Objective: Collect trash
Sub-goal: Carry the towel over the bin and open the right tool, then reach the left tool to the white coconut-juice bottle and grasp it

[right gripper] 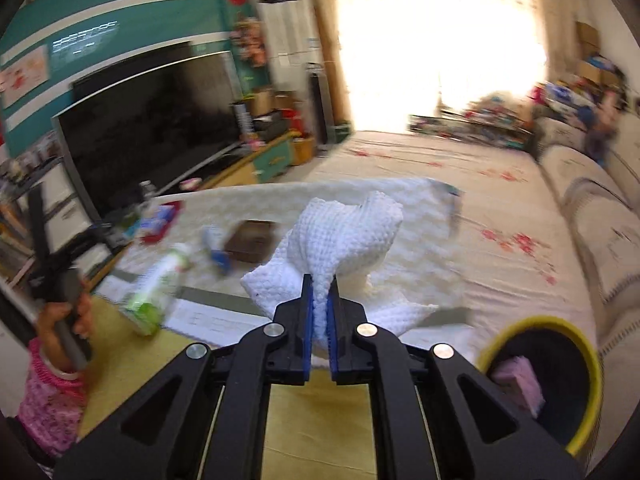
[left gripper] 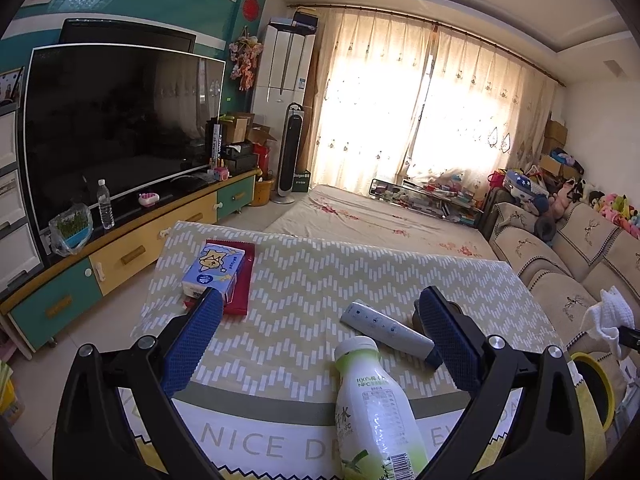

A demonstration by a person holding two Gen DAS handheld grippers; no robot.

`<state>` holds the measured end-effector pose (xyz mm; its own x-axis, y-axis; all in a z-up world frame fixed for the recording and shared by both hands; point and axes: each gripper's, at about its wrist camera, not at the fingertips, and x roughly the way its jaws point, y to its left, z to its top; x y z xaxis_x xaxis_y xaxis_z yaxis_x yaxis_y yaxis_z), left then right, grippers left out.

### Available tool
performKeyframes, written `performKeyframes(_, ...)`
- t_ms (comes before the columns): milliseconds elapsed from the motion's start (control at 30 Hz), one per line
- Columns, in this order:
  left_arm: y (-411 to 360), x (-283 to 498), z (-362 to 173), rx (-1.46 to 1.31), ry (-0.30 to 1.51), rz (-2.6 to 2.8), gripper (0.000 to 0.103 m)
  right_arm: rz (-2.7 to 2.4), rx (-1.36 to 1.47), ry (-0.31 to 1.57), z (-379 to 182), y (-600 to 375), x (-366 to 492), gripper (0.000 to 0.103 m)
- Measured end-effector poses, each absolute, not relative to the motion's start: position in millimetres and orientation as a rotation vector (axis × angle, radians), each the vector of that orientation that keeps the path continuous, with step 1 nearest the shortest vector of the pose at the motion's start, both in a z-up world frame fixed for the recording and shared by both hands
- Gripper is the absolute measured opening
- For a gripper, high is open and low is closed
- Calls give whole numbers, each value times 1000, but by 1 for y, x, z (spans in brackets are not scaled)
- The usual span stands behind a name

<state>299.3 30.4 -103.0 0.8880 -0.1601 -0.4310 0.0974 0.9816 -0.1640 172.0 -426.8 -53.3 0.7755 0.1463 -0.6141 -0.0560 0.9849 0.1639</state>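
Observation:
My right gripper (right gripper: 319, 284) is shut on a crumpled white paper towel (right gripper: 344, 232), held up above the table's near right corner. The towel also shows at the right edge of the left wrist view (left gripper: 608, 316). A black bin with a yellow rim (right gripper: 536, 322) stands low on the right, with something pink (right gripper: 520, 384) inside. My left gripper (left gripper: 320, 296) hangs open over the table (left gripper: 320, 248). A green-and-white drink bottle (left gripper: 372, 408) lies beneath it, between the fingers but untouched.
On the patterned tablecloth lie a grey remote (left gripper: 384, 328), a blue tissue pack (left gripper: 214, 276) on a red packet (left gripper: 244, 280), and a brown flat thing (right gripper: 250, 240). A sofa (left gripper: 560, 280) runs along the right; a TV cabinet (left gripper: 120, 256) stands on the left.

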Motion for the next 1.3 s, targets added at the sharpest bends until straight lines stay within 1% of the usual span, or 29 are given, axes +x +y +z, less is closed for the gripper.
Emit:
performKeyframes(233,25,299,-103,-126,460,-144,97,-204,217,762,-92,-524,146,9)
performKeyframes(400,22,300,-106,-113,469,-144,97,-338,232,818,-120,-563,136,10)
performKeyframes(433,22,300,-106,-110,470,-144,97,-363,228,839,-126,-569,137,14)
performKeyframes(467,21,300,-106,-108,470,-144,97,-393,216,862,-131,-573,138,29)
performKeyframes(500,21,300,-106,-106,470,-145,97,-427,204,871,-137,-578,138,40)
performKeyframes(533,20,300,-107,-105,471,-145,97,-464,189,874,-140,-582,138,57)
performKeyframes(567,20,300,-107,-104,471,-145,97,-498,172,877,-142,-584,137,62)
performKeyframes(767,16,300,-108,-97,483,-159,97,-517,170,848,-141,-585,138,62)
performKeyframes(867,12,298,-108,-90,490,-168,97,-491,165,829,-138,-576,138,64)
performKeyframes(1033,-10,301,-125,-71,624,-202,97,-461,166,824,-135,-563,144,65)
performKeyframes(1133,-31,302,-139,42,663,-135,97,-445,160,825,-134,-558,146,65)
performKeyframes(1300,-41,305,-153,68,731,-129,97,-438,163,827,-133,-557,147,66)
